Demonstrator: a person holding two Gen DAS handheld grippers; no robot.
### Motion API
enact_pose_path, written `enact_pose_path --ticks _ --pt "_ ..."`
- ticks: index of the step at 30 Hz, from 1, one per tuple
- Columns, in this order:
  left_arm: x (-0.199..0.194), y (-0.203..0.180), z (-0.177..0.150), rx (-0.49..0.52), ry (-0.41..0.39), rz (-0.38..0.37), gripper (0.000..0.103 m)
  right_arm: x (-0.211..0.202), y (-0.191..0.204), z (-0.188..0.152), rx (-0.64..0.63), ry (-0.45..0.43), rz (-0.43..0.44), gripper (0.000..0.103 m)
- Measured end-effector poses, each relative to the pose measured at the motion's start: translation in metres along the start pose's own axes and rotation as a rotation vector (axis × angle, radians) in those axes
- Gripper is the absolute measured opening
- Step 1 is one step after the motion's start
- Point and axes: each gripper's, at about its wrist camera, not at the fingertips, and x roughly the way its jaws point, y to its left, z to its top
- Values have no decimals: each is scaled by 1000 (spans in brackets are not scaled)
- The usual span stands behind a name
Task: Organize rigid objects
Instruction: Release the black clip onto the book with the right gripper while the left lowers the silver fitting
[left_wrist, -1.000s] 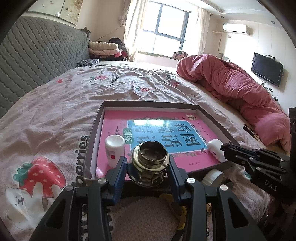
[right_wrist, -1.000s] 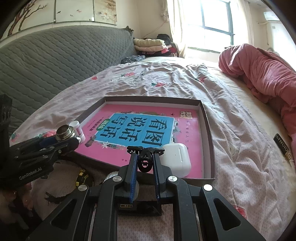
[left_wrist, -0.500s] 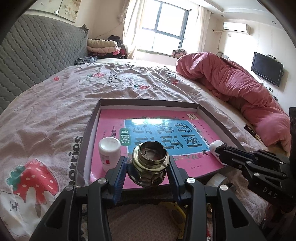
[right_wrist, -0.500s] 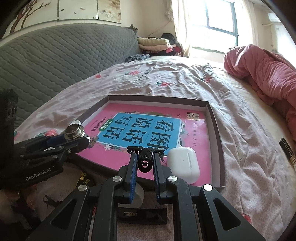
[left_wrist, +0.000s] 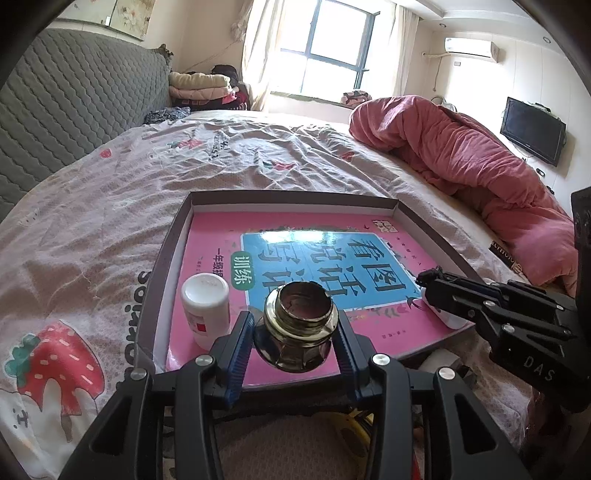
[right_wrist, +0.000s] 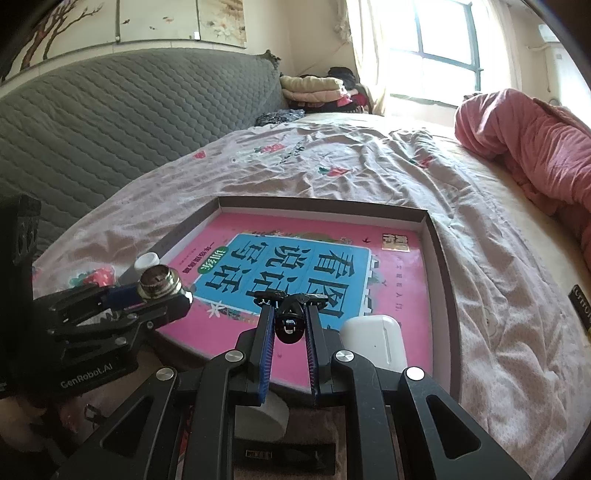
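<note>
Over the last second both grippers have edged forward over the near edge of the shallow brown cardboard tray (left_wrist: 173, 254), so the pink book lining it now fills more of each frame. The left gripper (left_wrist: 295, 332) clamps a shiny brass threaded metal fitting (left_wrist: 298, 325) at lower centre, beside the white plastic bottle (left_wrist: 205, 310). The right gripper (right_wrist: 290, 323), fingers narrow, pinches a small black clip (right_wrist: 290, 325) near the white earbud case (right_wrist: 373, 341). Both items look ready to be set down in the tray.
</note>
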Motion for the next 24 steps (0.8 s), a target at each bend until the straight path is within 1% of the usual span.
enact_pose_path --ticks 5,8,18,21,24 --pt "5 0 0 4 8 1 43 11 3 -1 -9 31 20 16" --pt "8 1 1 4 16 4 43 14 3 0 -14 33 28 16" --pt "12 -1 3 21 46 4 43 24 -3 2 0 65 28 16" --pt "13 -4 2 40 53 6 43 30 -1 1 -20 92 16 16" --pt "14 -4 2 40 59 -3 43 32 2 0 -29 106 28 16"
